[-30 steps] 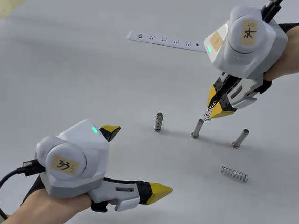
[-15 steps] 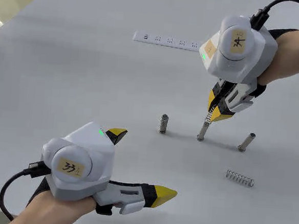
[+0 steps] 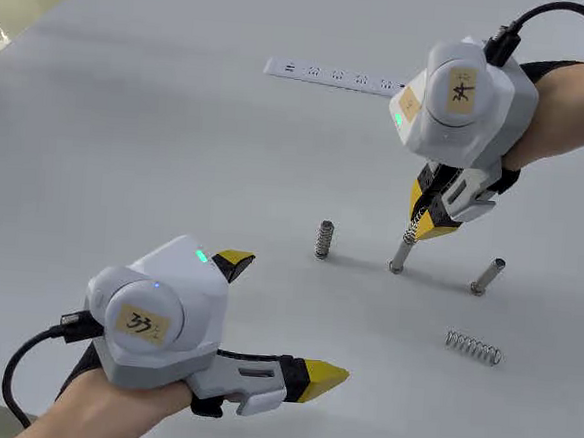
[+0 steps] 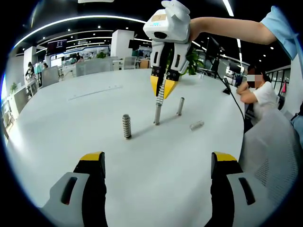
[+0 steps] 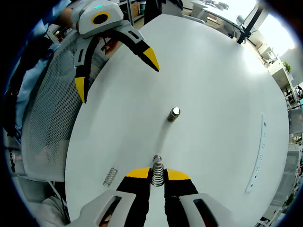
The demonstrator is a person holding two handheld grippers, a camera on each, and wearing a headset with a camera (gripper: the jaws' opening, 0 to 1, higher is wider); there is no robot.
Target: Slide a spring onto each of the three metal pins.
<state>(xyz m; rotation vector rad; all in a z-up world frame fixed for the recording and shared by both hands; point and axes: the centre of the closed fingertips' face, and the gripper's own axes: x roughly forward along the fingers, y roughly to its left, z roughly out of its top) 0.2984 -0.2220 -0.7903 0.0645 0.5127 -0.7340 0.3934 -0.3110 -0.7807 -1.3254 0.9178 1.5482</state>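
Three metal pins stand on the white table. A spring sits over the left pin [image 3: 324, 239] [image 4: 126, 126] [image 5: 174, 114]. My right gripper [image 3: 427, 224] [image 4: 165, 85] [image 5: 157, 175] is shut on a second spring [image 3: 413, 228] [image 4: 161, 92] [image 5: 157, 170], held upright with its lower end at the top of the middle pin [image 3: 401, 257] [image 4: 156, 115] [image 5: 156, 158]. The right pin [image 3: 486, 276] [image 4: 180, 106] is bare. A third spring [image 3: 474, 346] [image 4: 196, 125] [image 5: 110, 176] lies loose nearby. My left gripper [image 3: 280, 318] [image 4: 157, 158] [image 5: 116, 73] hovers open near the table's front, nothing between its jaws.
A white power strip [image 3: 332, 76] [image 4: 94, 92] [image 5: 258, 161] lies at the far side of the table. In the left gripper view a mesh chair [image 4: 270, 151] stands at the table's right edge, and a seated person [image 4: 258, 94] is beyond it.
My right gripper has shifted the held spring from beside the middle pin's top to in line with it. The left gripper has stayed open in place. The head camera has shifted slightly.
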